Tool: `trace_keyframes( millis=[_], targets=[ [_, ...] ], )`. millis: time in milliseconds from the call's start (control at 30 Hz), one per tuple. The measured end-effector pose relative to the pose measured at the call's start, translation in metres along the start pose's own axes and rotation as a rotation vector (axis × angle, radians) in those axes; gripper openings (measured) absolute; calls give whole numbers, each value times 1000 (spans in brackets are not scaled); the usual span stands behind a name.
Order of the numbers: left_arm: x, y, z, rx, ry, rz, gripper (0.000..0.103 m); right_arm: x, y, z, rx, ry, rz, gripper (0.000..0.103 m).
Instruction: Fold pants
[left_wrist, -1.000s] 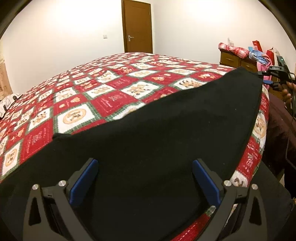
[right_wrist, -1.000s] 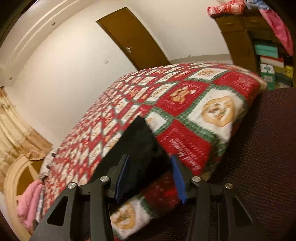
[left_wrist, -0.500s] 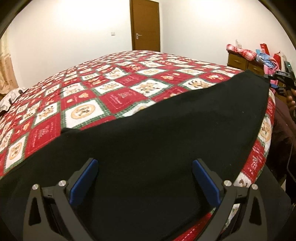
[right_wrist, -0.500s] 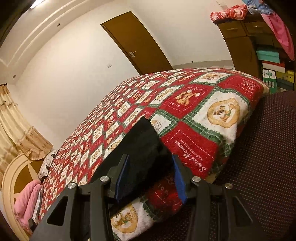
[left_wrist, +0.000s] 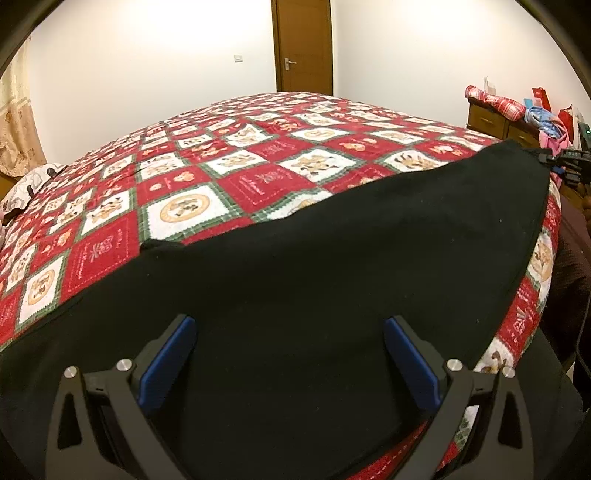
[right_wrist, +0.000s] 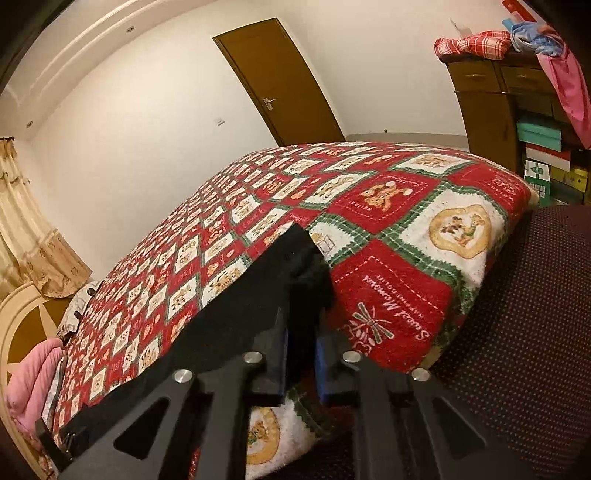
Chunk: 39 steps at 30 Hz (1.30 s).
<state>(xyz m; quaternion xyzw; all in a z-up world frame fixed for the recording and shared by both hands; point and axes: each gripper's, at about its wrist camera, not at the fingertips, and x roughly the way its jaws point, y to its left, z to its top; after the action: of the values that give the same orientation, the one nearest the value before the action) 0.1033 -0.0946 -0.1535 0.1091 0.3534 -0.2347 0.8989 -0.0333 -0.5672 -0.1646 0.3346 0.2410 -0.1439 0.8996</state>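
Observation:
Black pants lie flat along the near edge of a bed with a red, white and green patchwork quilt. My left gripper is open, its blue pads wide apart just above the pants' near end. My right gripper is shut on the pants' far corner at the bed's edge, and it shows small at the right of the left wrist view. The left gripper shows at the bottom left of the right wrist view.
A brown door stands behind the bed. A wooden dresser with heaped clothes and stacked boxes is at the right. A dark dotted surface lies right of the bed. A pink pillow and headboard are at the left.
My right gripper has closed on the corner of the pants. My left gripper stays open over the pants, and its view has turned slightly.

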Motion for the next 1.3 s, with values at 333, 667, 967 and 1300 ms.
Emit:
trace_keyframes(
  millis=[333, 667, 967, 1300],
  targets=[
    [-2, 1, -1, -8, 2, -12, 103, -12, 27, 1, -86, -39, -1, 10],
    [-11, 10, -10, -44, -17, -2, 103, -41, 39, 17, -113, -129, -142, 54],
    [-16, 5, -26, -29, -35, 14, 103, 62, 169, -17, -391, 190, 56, 54],
    [-28, 5, -28, -35, -52, -22, 103, 57, 162, -63, -522, 214, 45, 54]
  ],
)
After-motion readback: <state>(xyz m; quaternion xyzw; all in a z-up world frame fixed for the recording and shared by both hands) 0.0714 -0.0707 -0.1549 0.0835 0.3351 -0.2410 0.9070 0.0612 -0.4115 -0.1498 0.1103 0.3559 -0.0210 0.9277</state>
